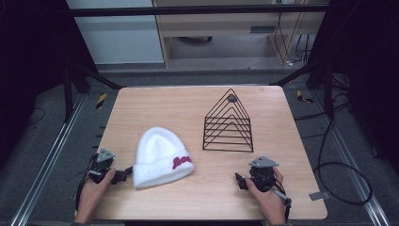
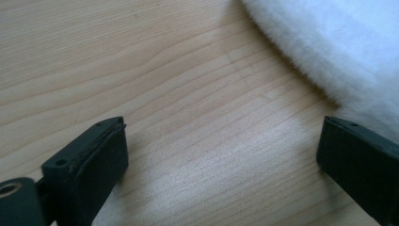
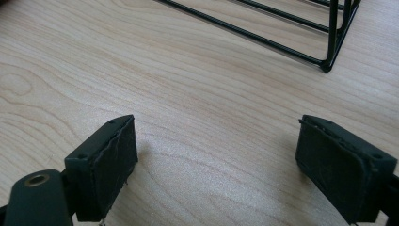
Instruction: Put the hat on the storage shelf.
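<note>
High view: a white fuzzy hat (image 1: 161,157) with red lettering on its folded brim lies flat on the wooden counter (image 1: 188,103), left of centre and toward the near edge. The left gripper (image 1: 123,174) sits near the near-left corner, held in the person's left hand (image 1: 96,181); its tips point at the hat's brim corner and stand just beside it, and contact cannot be confirmed from this angle. A black wire rack (image 1: 228,123) of nested triangular frames stands right of centre. The right gripper (image 1: 238,180) rests toward the near edge, in front of the rack and apart from it, held in the right hand (image 1: 268,190); it is well apart from the hat.

Left gripper view: the left gripper (image 2: 221,155) is released, jaws spread wide over bare wood with nothing between them. The hat (image 2: 348,52) fills the upper right corner; its fuzzy edge runs down to the jaw on the right of the view and appears to meet it or pass just behind it.

Right gripper view: the right gripper (image 3: 216,165) is likewise released, jaws wide apart over bare counter, holding nothing. The lower wires of the rack (image 3: 282,30) cross the top of the view, ahead of the jaws and clear of them.
</note>
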Demonstrator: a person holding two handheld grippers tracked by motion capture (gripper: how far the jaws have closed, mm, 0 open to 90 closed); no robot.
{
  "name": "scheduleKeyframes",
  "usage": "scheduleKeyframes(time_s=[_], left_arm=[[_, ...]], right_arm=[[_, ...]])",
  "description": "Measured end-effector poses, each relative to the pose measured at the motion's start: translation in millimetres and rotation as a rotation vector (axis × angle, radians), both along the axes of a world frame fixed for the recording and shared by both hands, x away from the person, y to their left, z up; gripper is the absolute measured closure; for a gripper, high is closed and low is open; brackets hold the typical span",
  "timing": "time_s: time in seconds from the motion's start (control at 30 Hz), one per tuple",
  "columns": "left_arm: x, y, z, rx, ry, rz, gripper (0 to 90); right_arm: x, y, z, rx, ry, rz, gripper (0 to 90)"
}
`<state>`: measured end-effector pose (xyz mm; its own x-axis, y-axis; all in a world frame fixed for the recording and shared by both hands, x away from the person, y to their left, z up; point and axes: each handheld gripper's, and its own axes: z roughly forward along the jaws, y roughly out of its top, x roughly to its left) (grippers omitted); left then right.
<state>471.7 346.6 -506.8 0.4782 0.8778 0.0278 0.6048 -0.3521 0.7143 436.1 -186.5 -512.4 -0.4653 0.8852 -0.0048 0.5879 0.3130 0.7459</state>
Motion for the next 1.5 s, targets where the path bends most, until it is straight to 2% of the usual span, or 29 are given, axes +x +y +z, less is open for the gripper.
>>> scheduleKeyframes(time_s=[0.03, 0.1, 0.17, 0.37, 0.4, 0.43, 0.5, 0.6, 0.67, 0.7, 0.97, 1.2, 1.23, 1.37, 1.43, 1.5], left_arm=[[0.4, -0.2, 2.0, 0.009, 0.009, -0.002, 4.3], [0.7, -1.7, 8.5, 0.014, -0.007, -0.008, 5.9], [4.4, -4.5, 18.0, -0.014, -0.013, -0.023, 6.0], [30.1, -19.2, 55.2, 0.01, -0.017, -0.051, 5.9], [35.4, -23.0, 60.0, 0.008, -0.009, -0.065, 5.9], [44.7, -31.0, 67.6, 0.037, 0.01, -0.098, 5.9], [47.6, -34.0, 69.6, 0.045, 0.017, -0.106, 5.8], [60.8, -42.1, 74.9, 0.021, 0.054, -0.14, 5.9], [68.7, -45.9, 75.7, 0.034, 0.073, -0.144, 6.2], [73.5, -49.0, 75.9, 0.055, 0.086, -0.146, 7.0], [94.1, -66.1, 71.0, 0.13, 0.133, -0.186, 11.8], [105.9, -76.5, 64.2, 0.111, 0.13, -0.175, 19.4], [107.9, -78.6, 62.8, 0.099, 0.13, -0.172, 20.4], [111.6, -82.3, 60.0, 0.099, 0.13, -0.173, 22.5], [113.9, -84.1, 56.5, 0.079, 0.14, -0.172, 24.9], [115.8, -85.3, 54.2, 0.097, 0.137, -0.165, 26.7]], right_arm=[[0.2, -0.2, 0.0, -0.001, -0.003, 0.005, 13.3], [-0.1, 0.1, 0.1, 0.003, 0.0, 0.007, 13.3], [-0.3, 0.4, 0.0, 0.002, 0.0, 0.008, 13.3], [-0.7, 0.8, 0.1, 0.004, 0.001, 0.016, 13.3], [-0.7, 0.8, 0.1, 0.004, 0.001, 0.016, 13.3], [-0.7, 0.8, 0.1, 0.004, 0.001, 0.016, 13.3], [-0.7, 0.8, 0.1, 0.004, 0.001, 0.016, 13.3], [-0.8, 0.9, 0.0, 0.003, 0.001, 0.015, 13.3], [-0.8, 0.9, 0.0, 0.002, 0.0, 0.017, 13.3], [-0.7, 0.9, 0.0, 0.002, -0.001, 0.018, 13.3], [-0.8, 0.9, 0.0, 0.001, -0.001, 0.018, 13.3], [-0.8, 0.9, 0.0, 0.001, -0.001, 0.017, 13.3], [-0.8, 1.0, 0.0, 0.002, 0.0, 0.018, 13.3], [-0.8, 0.9, 0.0, 0.001, -0.001, 0.017, 13.3], [-0.8, 0.9, 0.0, 0.001, -0.001, 0.017, 13.3], [-0.8, 0.9, 0.0, 0.001, -0.001, 0.017, 13.3]])
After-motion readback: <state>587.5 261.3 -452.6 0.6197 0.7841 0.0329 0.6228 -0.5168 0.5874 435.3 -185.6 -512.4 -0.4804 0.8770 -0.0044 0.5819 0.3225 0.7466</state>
